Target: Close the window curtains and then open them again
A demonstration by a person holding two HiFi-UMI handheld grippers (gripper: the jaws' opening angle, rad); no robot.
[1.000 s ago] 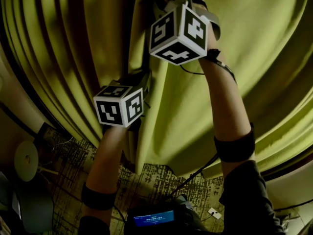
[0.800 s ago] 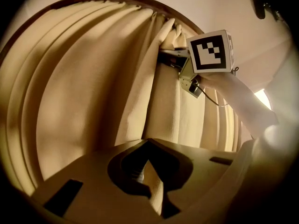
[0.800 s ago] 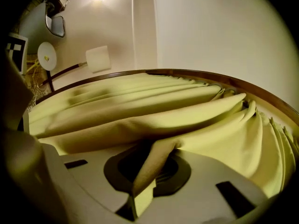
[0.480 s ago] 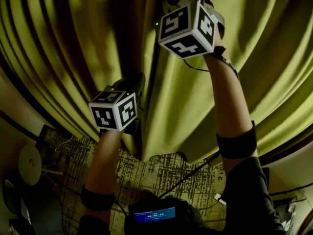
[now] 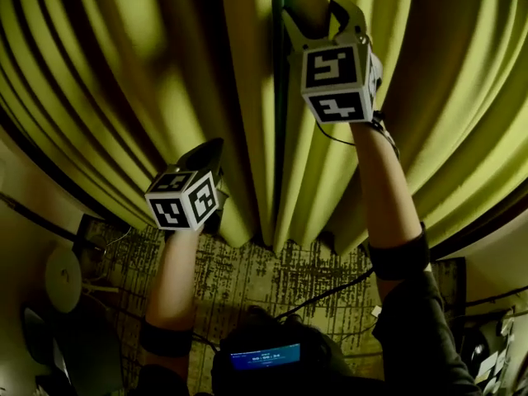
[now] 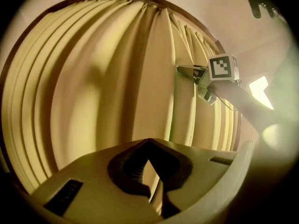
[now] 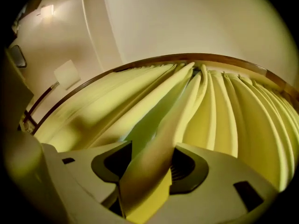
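Yellow-green curtains (image 5: 124, 73) fill frame; my L gripper (image 6: 148, 141) lower left, clamped closed; R gripper (image 7: 152, 149) jaws just spread, fold (image 7: 161, 122) betw.

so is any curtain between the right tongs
Yes, a fold of the yellow curtain runs between the right tongs, whose jaws have just been opening.

White cubes (image 5: 181, 200) printed with black square markers sit on the cream left gripper (image 6: 148, 143) and right gripper (image 5: 318, 15); dark bands (image 5: 400, 258) ring both forearms, thin black cable (image 5: 330, 136) at the right wrist
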